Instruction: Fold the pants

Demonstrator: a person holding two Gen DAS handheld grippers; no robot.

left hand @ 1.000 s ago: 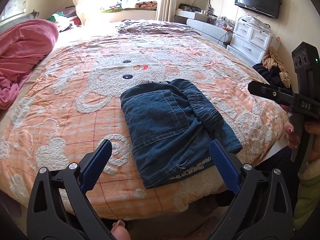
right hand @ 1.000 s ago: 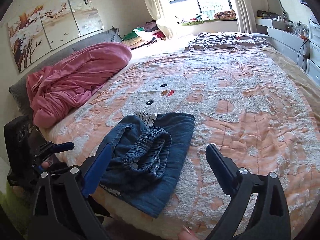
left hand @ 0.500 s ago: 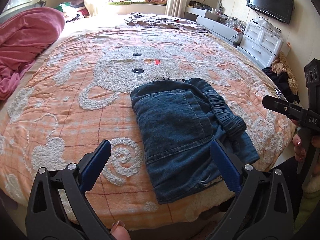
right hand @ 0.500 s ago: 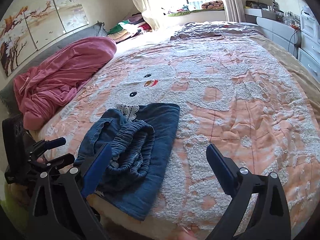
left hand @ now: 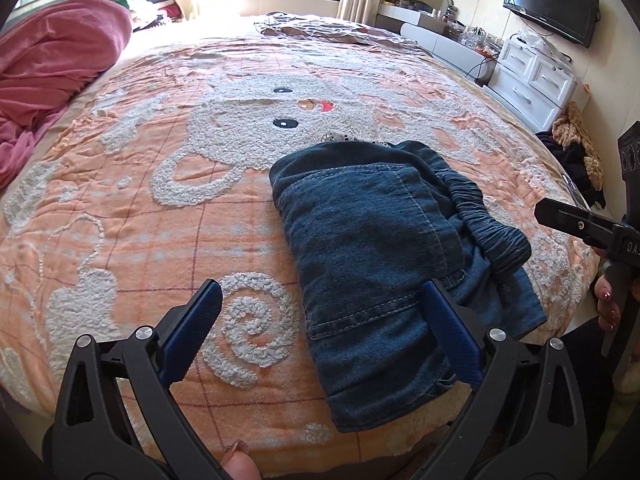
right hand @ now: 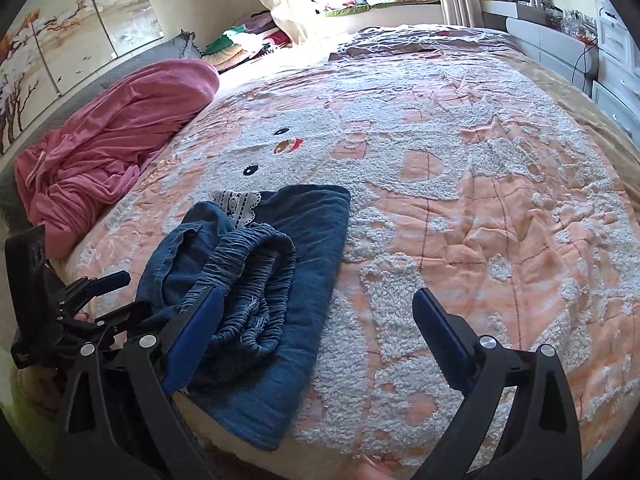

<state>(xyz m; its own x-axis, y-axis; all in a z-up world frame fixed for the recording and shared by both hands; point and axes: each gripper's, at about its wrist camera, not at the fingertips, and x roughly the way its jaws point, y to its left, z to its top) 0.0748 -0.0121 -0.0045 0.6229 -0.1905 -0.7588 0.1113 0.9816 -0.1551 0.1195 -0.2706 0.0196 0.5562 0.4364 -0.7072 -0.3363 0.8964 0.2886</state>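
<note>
Folded blue denim pants (left hand: 372, 240) lie on the orange bedspread (left hand: 160, 216) near the front edge, with the elastic waistband (left hand: 488, 220) bunched on their right side. In the right wrist view the pants (right hand: 280, 264) lie at lower left, and a white lace trim (right hand: 238, 204) peeks out at their far end. My left gripper (left hand: 320, 336) is open and empty, hovering over the pants' near left corner. My right gripper (right hand: 316, 332) is open and empty, its left finger over the waistband. The right gripper also shows in the left wrist view (left hand: 592, 228), and the left gripper in the right wrist view (right hand: 80, 304).
A pink blanket (right hand: 120, 132) is heaped at the bed's left side. A brown quilt (left hand: 332, 28) lies at the far end. White drawers (left hand: 532, 76) and a wall TV (left hand: 552, 4) stand to the right, with clothes (left hand: 576, 152) on the floor beside the bed.
Both grippers have moved forward and lower toward the pants, which now look larger in both views. Both stay open. The pants have not moved.
</note>
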